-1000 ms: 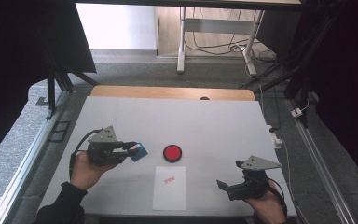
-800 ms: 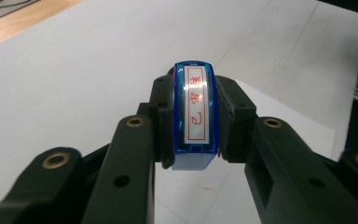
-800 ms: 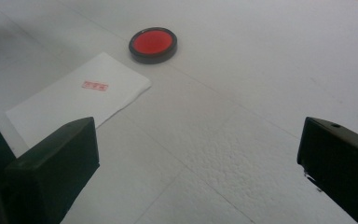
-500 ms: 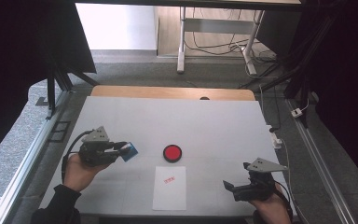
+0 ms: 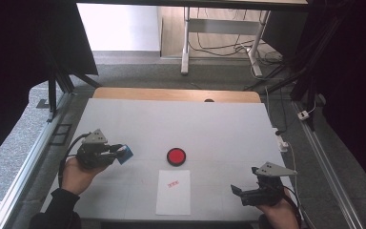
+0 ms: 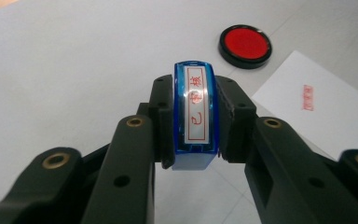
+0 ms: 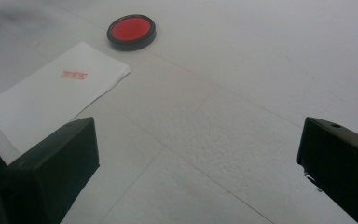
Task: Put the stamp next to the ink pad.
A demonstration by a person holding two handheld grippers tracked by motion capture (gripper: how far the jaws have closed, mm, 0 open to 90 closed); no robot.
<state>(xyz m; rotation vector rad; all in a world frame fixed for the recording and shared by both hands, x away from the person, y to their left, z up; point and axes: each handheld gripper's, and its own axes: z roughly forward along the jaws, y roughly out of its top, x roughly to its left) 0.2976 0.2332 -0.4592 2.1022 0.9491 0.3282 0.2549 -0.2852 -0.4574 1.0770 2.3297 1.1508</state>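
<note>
Two hand-held grippers show in the high view. The left gripper is held low over the left part of the white table, lying about level and pointing toward the table's middle, its jaws clamped on a blue stamp. The person's left hand grips it from below, the sleeve cut off at the bottom edge. The right gripper sits near the front right corner, pointing left toward the white sheet, jaws standing wide with nothing between them; the right hand is partly cut off by the frame. A red ink pad lies just beyond the sheet, apart from both grippers.

Left gripper view: the stamp sits upright between both black pads, its label with red characters facing the camera; its lower end is hidden behind the jaws. The ink pad and the sheet, bearing a small red imprint too small to read, lie ahead to the right.

Right gripper view: both jaws stand far apart over bare table. The sheet is cut off at the left; the ink pad lies touching or just beyond its far corner.
</note>
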